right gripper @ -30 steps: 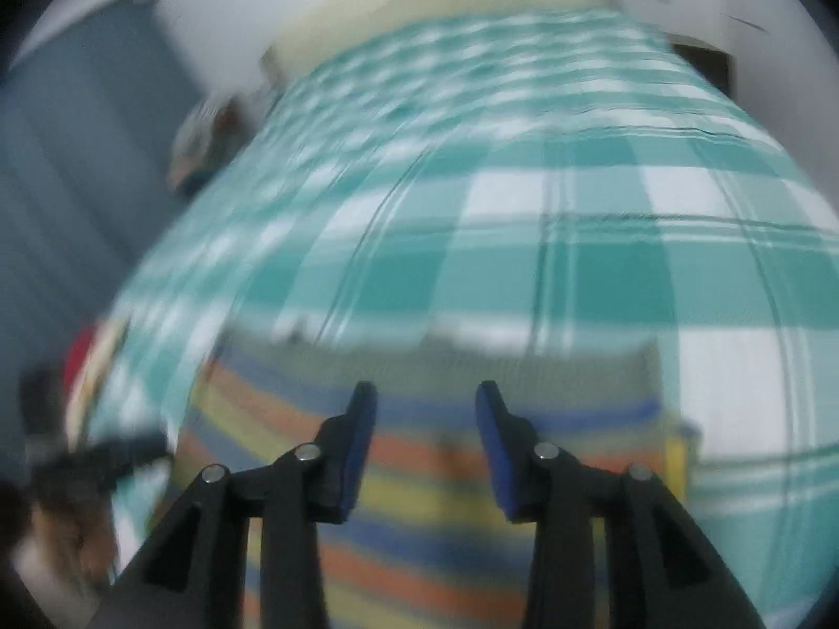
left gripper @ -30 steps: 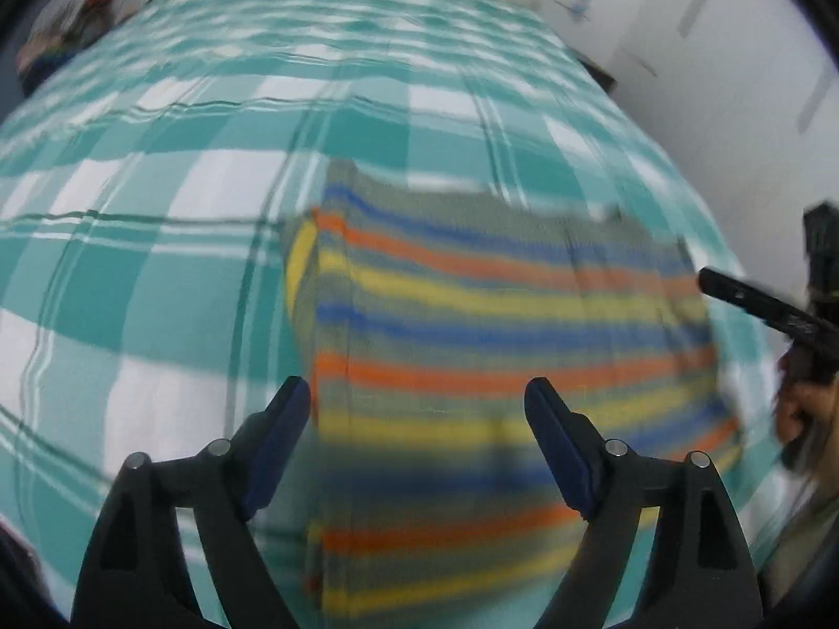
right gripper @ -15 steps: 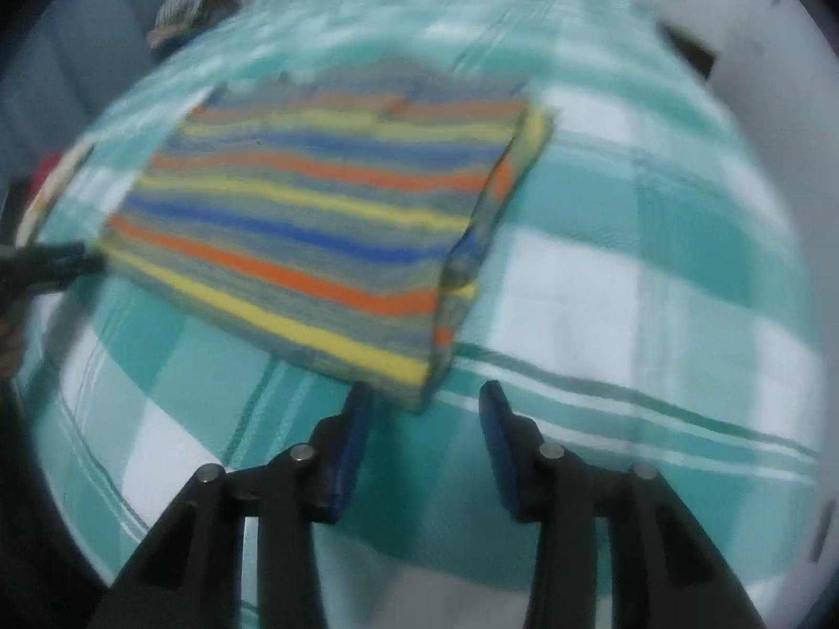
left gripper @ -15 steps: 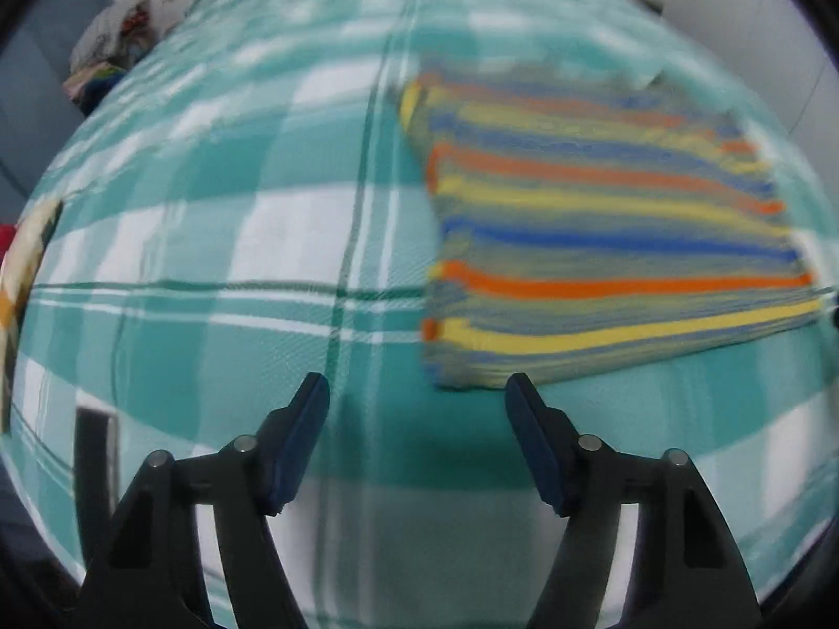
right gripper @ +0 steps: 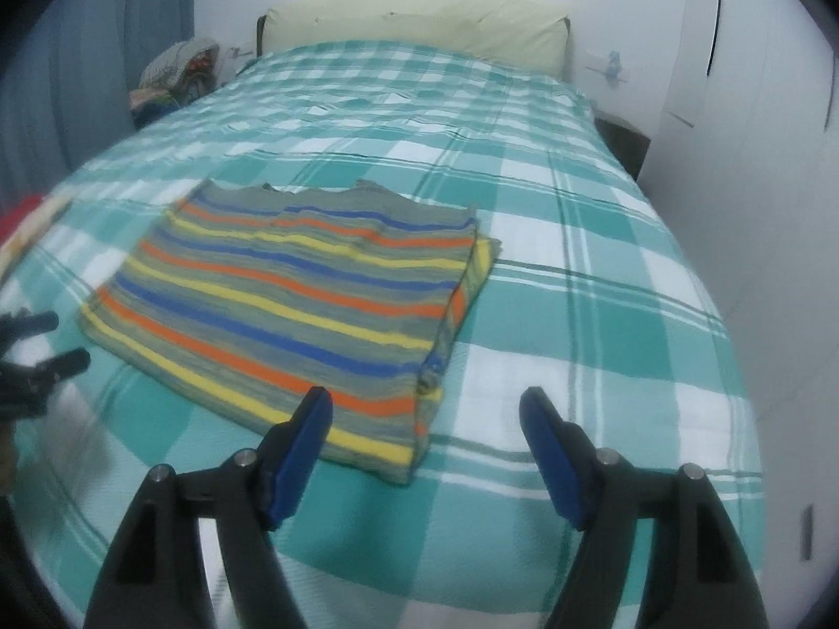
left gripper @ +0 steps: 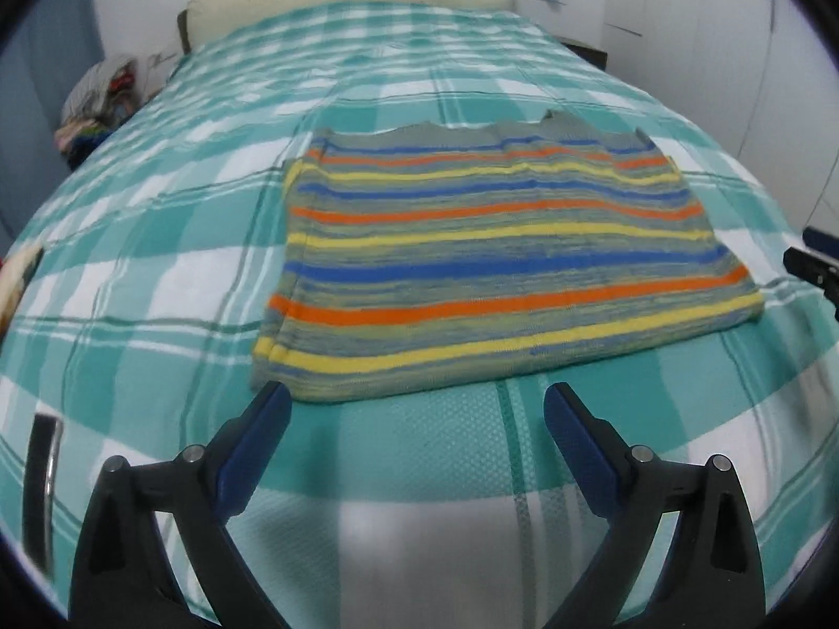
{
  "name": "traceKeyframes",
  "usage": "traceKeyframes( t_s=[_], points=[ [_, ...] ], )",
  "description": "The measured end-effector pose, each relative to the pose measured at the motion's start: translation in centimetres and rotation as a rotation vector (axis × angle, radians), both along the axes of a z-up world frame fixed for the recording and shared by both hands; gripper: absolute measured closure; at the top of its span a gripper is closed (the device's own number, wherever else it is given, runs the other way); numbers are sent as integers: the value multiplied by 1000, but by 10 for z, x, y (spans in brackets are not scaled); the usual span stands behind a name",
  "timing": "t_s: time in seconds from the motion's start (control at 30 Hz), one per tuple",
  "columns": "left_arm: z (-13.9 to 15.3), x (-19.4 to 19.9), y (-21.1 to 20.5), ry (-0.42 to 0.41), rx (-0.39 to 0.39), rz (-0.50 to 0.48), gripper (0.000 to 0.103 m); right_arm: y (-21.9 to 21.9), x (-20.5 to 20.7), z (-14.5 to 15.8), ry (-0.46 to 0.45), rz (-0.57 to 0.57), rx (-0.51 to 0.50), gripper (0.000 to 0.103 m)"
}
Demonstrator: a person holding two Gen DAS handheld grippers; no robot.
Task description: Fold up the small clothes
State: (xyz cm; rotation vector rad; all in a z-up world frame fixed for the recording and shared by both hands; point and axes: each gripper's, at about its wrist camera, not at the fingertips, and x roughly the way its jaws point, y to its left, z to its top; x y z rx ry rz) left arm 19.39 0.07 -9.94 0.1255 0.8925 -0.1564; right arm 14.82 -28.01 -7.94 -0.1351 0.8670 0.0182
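A folded striped garment point(left gripper: 493, 257) in grey, blue, orange and yellow lies flat on the teal checked bedspread point(left gripper: 157, 283). It also shows in the right wrist view point(right gripper: 309, 309). My left gripper point(left gripper: 417, 403) is open and empty, just in front of the garment's near edge, left of centre. My right gripper point(right gripper: 425, 409) is open and empty, held over the garment's near right corner. The right gripper's tips show at the right edge of the left wrist view point(left gripper: 813, 267). The left gripper shows at the left edge of the right wrist view point(right gripper: 36, 361).
A cream headboard point(right gripper: 414, 21) stands at the far end of the bed. A pile of clothes point(right gripper: 173, 78) lies by the blue curtain at the far left. White wardrobe doors point(right gripper: 760, 78) run along the right. A dark phone-like object point(left gripper: 42, 487) lies near the bed's left edge.
Both grippers have pulled back from over the garment toward the bed's near edge. The right gripper's jaws have opened wide. The garment lies folded and flat.
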Motion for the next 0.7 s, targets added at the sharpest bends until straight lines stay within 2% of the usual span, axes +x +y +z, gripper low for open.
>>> traceKeyframes(
  t_s=[0.23, 0.7],
  points=[
    [0, -1, -8, 8, -22, -23, 5, 7, 7, -4, -15, 13, -91, 30],
    [1, -8, -26, -62, 78, -60, 5, 12, 12, -6, -32, 36, -150, 30]
  ],
)
